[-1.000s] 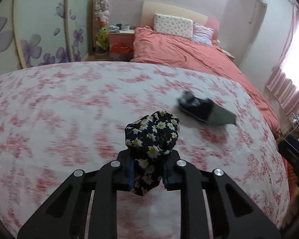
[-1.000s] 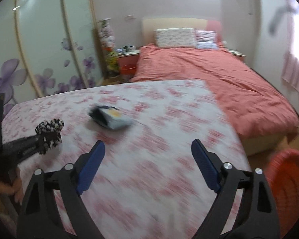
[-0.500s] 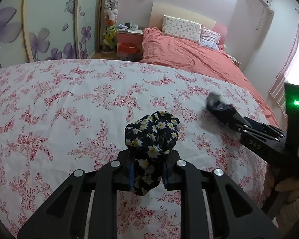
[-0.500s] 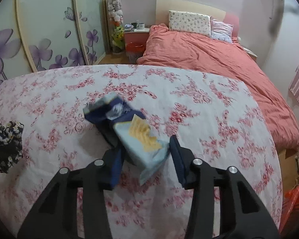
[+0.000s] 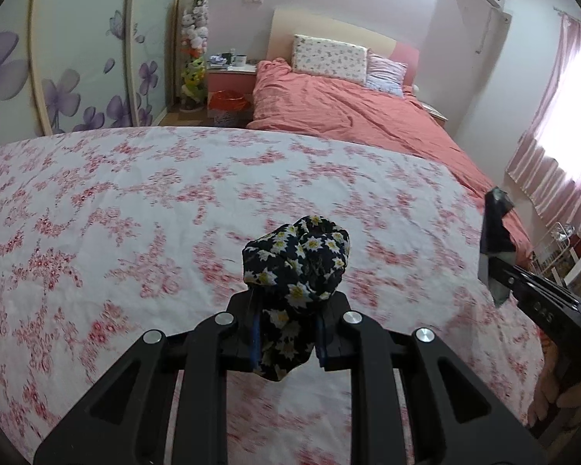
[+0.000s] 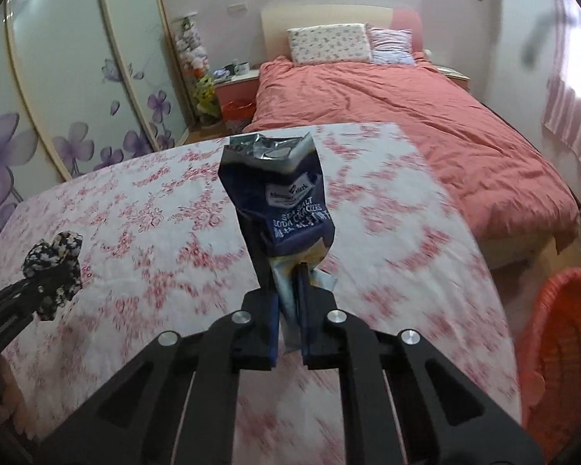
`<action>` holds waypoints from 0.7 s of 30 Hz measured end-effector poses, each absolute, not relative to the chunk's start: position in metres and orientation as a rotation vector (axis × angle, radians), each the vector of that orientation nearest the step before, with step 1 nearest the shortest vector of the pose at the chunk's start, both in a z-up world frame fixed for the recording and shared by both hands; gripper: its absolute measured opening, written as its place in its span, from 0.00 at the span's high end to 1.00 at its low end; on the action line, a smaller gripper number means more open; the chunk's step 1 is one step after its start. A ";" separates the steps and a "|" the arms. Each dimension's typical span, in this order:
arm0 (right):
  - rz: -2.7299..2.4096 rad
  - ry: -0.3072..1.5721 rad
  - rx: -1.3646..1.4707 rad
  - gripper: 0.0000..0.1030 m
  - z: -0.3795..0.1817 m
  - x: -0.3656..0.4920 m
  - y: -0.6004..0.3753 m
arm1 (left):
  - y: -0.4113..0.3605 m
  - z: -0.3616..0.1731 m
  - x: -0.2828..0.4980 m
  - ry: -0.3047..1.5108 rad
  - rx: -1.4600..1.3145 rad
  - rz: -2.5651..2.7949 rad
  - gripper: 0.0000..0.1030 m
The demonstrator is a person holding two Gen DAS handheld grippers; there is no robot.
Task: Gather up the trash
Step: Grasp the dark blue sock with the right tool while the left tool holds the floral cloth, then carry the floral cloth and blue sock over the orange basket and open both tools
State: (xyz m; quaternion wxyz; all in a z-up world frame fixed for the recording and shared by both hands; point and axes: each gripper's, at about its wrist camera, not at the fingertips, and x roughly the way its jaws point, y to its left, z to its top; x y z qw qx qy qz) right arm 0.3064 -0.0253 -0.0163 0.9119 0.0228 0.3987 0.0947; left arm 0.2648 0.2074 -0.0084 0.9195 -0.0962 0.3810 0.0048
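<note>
**Both grippers loaded above the floral bedspread**

The right gripper (image 6: 288,323) has its jaws pinched narrow on the lower end of a dark blue cracker bag (image 6: 282,197). The bag stands upright out of the jaws, its torn silver mouth at the top and white lettering across its front. It is lifted clear of the pink-and-white floral bedspread (image 6: 387,209) that fills the foreground.

The left gripper (image 5: 286,335) has its jaws clamped on a crumpled black cloth with white daisies (image 5: 296,259). The bundle bulges above the jaws and a tail of it hangs below them, all of it off the bedspread (image 5: 135,201). In the right wrist view the same cloth (image 6: 52,261) shows at the left edge, held in the left gripper's dark frame. In the left wrist view the bag (image 5: 495,228) appears edge-on at the far right.

An orange woven basket (image 6: 561,348) sits on the floor at the right, beside the floral bedspread's edge. Beyond lies a bed with a salmon duvet (image 6: 406,116) and two pillows (image 6: 329,42) at the headboard. A small orange bin (image 5: 228,100) stands by the bedside cabinet, near the wardrobe doors painted with purple flowers (image 5: 62,93).
</note>
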 end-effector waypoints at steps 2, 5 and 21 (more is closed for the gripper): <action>0.178 0.808 0.059 0.91 -0.010 0.291 -0.038 | 0.195 -0.004 0.261 0.777 -0.191 -0.009 0.81; 0.152 0.788 0.073 0.91 -0.003 0.273 -0.056 | 0.178 0.001 0.256 0.772 -0.183 -0.038 0.80; 0.079 0.705 0.195 0.91 0.020 0.201 -0.143 | 0.087 0.034 0.225 0.723 -0.118 -0.187 0.81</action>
